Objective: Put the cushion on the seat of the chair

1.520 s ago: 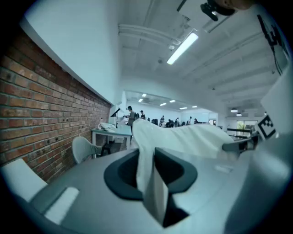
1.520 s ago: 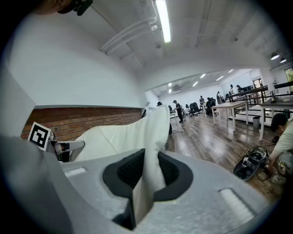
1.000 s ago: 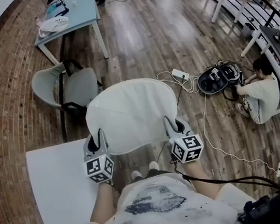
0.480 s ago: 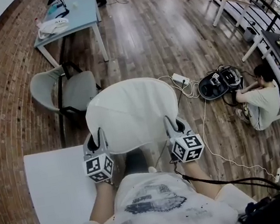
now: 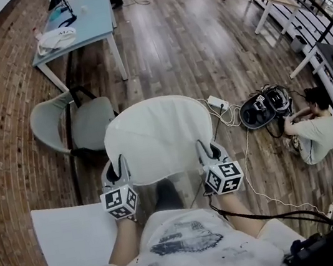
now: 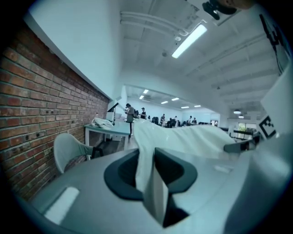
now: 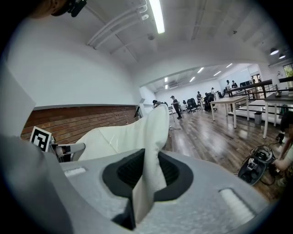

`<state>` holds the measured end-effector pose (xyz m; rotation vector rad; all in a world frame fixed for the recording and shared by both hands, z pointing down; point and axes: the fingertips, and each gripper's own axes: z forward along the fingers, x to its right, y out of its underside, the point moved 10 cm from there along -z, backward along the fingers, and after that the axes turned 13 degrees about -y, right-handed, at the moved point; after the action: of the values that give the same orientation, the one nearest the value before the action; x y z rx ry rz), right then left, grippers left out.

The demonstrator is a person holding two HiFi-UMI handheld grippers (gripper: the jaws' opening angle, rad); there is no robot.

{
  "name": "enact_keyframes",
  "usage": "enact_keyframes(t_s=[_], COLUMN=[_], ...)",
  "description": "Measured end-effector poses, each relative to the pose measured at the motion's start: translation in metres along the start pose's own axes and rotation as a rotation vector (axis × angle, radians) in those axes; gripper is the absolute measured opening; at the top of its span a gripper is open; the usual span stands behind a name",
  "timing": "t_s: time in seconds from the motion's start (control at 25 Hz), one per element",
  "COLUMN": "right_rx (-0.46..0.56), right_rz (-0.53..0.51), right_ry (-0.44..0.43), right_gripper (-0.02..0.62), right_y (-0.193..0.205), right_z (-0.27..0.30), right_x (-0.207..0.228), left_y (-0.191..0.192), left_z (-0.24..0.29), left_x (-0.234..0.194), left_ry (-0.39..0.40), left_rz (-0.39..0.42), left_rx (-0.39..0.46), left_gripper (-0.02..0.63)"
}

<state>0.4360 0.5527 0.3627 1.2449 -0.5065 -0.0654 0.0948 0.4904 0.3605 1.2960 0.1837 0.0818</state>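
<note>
A flat white cushion [image 5: 158,137] hangs level in the air in front of the person, held by its two near corners. My left gripper [image 5: 118,169] is shut on the cushion's near left edge [image 6: 145,176]. My right gripper [image 5: 206,151] is shut on the near right edge [image 7: 149,176]. The chair [image 5: 73,122], with a pale grey shell and seat on a black frame, stands on the wooden floor just beyond the cushion's far left corner; its seat is bare. The chair's back [image 6: 68,148] shows at lower left in the left gripper view.
A light blue table [image 5: 75,24] with a white bundle stands beyond the chair. A white sheet [image 5: 70,240] lies on the floor at near left. A power strip with cables [image 5: 218,103] and a black machine [image 5: 264,105] lie to the right, next to a crouching person [image 5: 314,126]. Brick wall [image 6: 41,109] runs along the left.
Both grippers have carried the cushion forward across the floor, still holding it. The chair and table now lie nearer and lower in the head view; one foot has stepped forward.
</note>
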Motion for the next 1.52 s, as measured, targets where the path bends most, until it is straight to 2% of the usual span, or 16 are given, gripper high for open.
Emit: enact_keyframes(t_s=[0.4, 0.8, 1.24, 1.52], right_rx=[-0.034, -0.063, -0.141, -0.246], right_rz=[-0.017, -0.041, -0.074, -0.101], right_ry=[-0.05, -0.164, -0.348, -0.549], right_gripper=[0.046, 0.046, 0.046, 0.046], right_y=[-0.072, -0.112, -0.133, -0.157], right_z=[0.184, 0.319, 0.451, 0.564], right_x=[0.038, 0.041, 0.057, 0.063], left_y=[-0.054, -0.088, -0.092, -0.104], left_z=[0.159, 0.235, 0.288, 0.322], left_x=[-0.056, -0.114, -0.15, -0.167], left_ry=[-0.056, -0.173, -0.364, -0.581], left_rz=[-0.033, -0.055, -0.102, -0.15], left_rx=[0.005, 0.026, 0.035, 0.016], left_gripper=[0.072, 0.071, 0.071, 0.071])
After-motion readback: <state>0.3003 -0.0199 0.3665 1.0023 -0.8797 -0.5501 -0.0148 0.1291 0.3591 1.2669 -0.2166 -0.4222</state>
